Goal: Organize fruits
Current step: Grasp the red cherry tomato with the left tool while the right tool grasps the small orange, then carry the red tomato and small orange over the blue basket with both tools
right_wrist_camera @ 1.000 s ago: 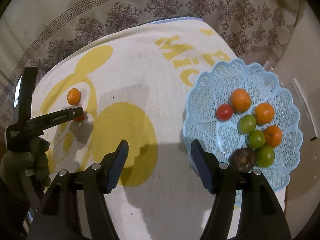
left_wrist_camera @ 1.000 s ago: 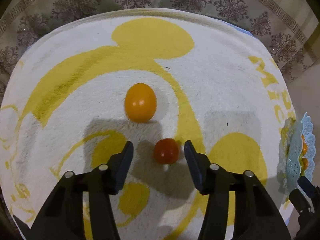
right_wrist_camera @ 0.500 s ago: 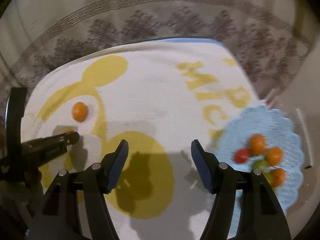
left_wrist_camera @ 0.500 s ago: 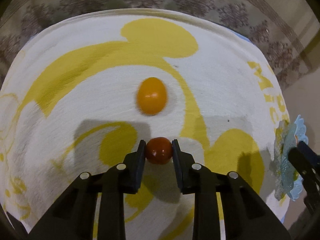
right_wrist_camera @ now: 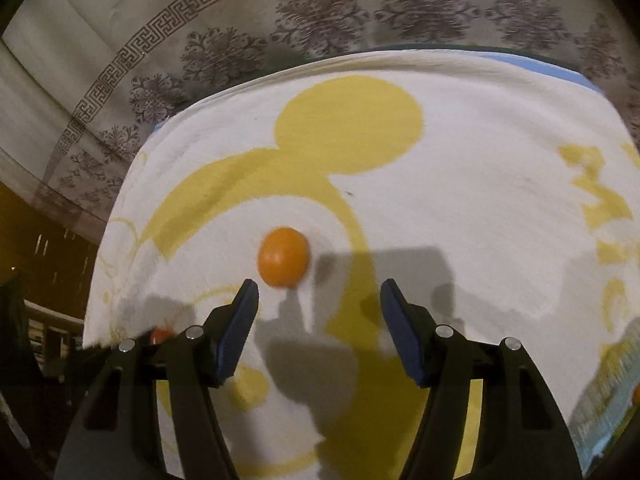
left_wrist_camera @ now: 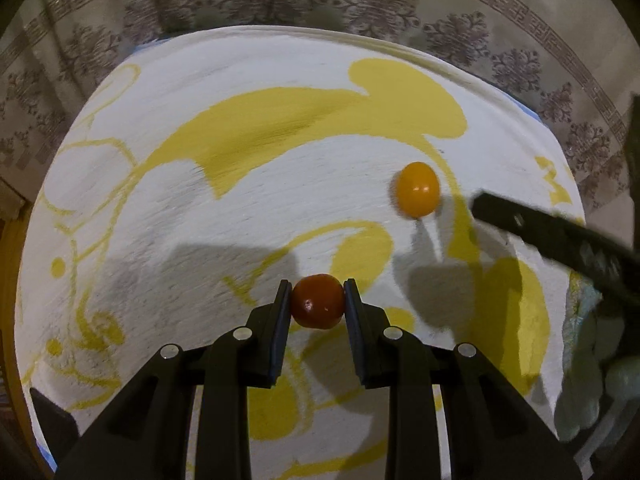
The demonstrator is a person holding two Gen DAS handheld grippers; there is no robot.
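Observation:
My left gripper (left_wrist_camera: 318, 300) is shut on a small red tomato (left_wrist_camera: 318, 306) and holds it just above the white and yellow towel (left_wrist_camera: 280, 200). An orange fruit (left_wrist_camera: 417, 189) lies on the towel, further off and to the right. In the right wrist view the same orange fruit (right_wrist_camera: 283, 257) lies just ahead of my open right gripper (right_wrist_camera: 318, 298), a little left of its centre line. The red tomato (right_wrist_camera: 161, 335) shows at the lower left there. The right gripper's finger (left_wrist_camera: 552, 240) reaches in from the right in the left wrist view.
The light blue lattice basket (right_wrist_camera: 608, 412) sits at the lower right edge of the right wrist view, blurred, with an orange fruit (right_wrist_camera: 636, 397) at its edge. The towel covers a raised surface above a patterned carpet (right_wrist_camera: 320, 12).
My left gripper closed on the red tomato and turned left with it. My right gripper swung left from the basket toward the orange fruit, which now lies just ahead of its jaws.

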